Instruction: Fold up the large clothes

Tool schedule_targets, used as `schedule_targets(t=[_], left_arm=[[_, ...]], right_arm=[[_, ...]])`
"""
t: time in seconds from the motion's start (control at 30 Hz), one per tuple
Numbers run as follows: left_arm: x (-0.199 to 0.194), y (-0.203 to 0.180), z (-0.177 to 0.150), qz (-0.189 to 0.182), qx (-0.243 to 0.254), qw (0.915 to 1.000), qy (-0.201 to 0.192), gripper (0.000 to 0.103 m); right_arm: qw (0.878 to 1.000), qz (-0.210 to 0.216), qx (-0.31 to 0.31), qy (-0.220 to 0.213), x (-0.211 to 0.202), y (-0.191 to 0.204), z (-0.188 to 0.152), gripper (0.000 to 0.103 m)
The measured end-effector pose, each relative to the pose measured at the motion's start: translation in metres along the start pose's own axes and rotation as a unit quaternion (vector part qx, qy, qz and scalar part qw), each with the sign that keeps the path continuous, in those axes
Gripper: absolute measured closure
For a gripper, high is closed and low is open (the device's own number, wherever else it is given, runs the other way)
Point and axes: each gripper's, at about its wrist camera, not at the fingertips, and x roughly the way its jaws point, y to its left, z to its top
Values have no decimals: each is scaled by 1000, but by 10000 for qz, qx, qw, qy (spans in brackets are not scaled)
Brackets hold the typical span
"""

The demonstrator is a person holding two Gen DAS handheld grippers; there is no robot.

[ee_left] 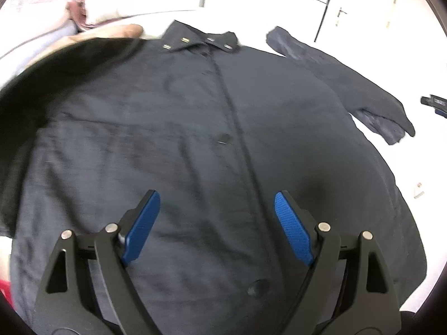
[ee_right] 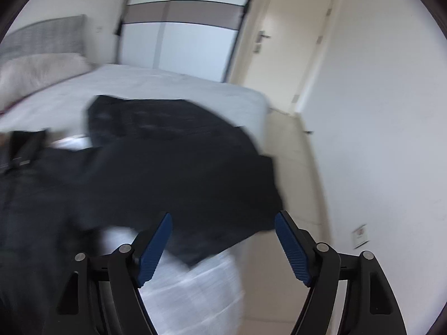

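A large dark navy button-front shirt [ee_left: 195,139] lies spread flat on the white bed [ee_left: 279,14], collar [ee_left: 201,40] at the far end, its right sleeve [ee_left: 349,83] stretched out to the right. My left gripper [ee_left: 216,203] is open and empty, hovering just above the shirt's lower front. In the right wrist view the same shirt [ee_right: 167,173] is blurred; its sleeve reaches toward the bed's edge. My right gripper [ee_right: 223,223] is open and empty above the sleeve's lower edge.
Pillows [ee_right: 42,67] and a grey headboard [ee_right: 44,33] are at the bed's far left. A wardrobe [ee_right: 181,28] and a door [ee_right: 293,42] stand beyond the bed. Floor [ee_right: 290,167] runs along the bed's right side. A small dark object [ee_left: 435,103] lies at the right.
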Motion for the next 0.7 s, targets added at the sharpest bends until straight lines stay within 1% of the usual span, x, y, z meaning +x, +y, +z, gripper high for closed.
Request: schedule_targets(t=[0.07, 0.1, 0.17, 0.3, 0.37, 0.43, 0.57, 0.6, 0.67, 0.7], left_arm=[[-9, 11, -1, 198, -27, 9998, -79, 19], [-12, 15, -2, 254, -59, 9996, -85, 19], [-18, 30, -3, 279, -226, 9993, -109, 18], [-29, 61, -7, 327, -545, 9979, -144, 18], [-37, 77, -10, 324, -740, 9965, -215, 18], [-45, 93, -13, 351, -903, 9948, -305, 18], [-57, 127, -25, 658, -1166, 9899, -462, 18], [-59, 141, -29, 794, -1255, 9877, -484, 18], [-62, 158, -35, 924, -1419, 9844, -478, 18], [-66, 173, -39, 982, -1578, 9815, -470, 18]], right_arm=[[9990, 439, 29, 54, -18, 22, -14, 21], [9983, 575, 43, 62, -26, 29, -18, 20], [9956, 930, -11, 65, -43, 51, -38, 19], [9900, 1396, -154, 146, -60, 93, -83, 19], [9851, 1684, -247, 262, -65, 115, -105, 18], [9809, 1883, -341, 347, -67, 136, -124, 18], [9746, 2102, -506, 578, -58, 168, -158, 18], [9733, 2114, -544, 713, -52, 176, -167, 18], [9704, 2053, -672, 1079, -46, 191, -176, 18], [9689, 2088, -694, 1134, -46, 195, -177, 18]])
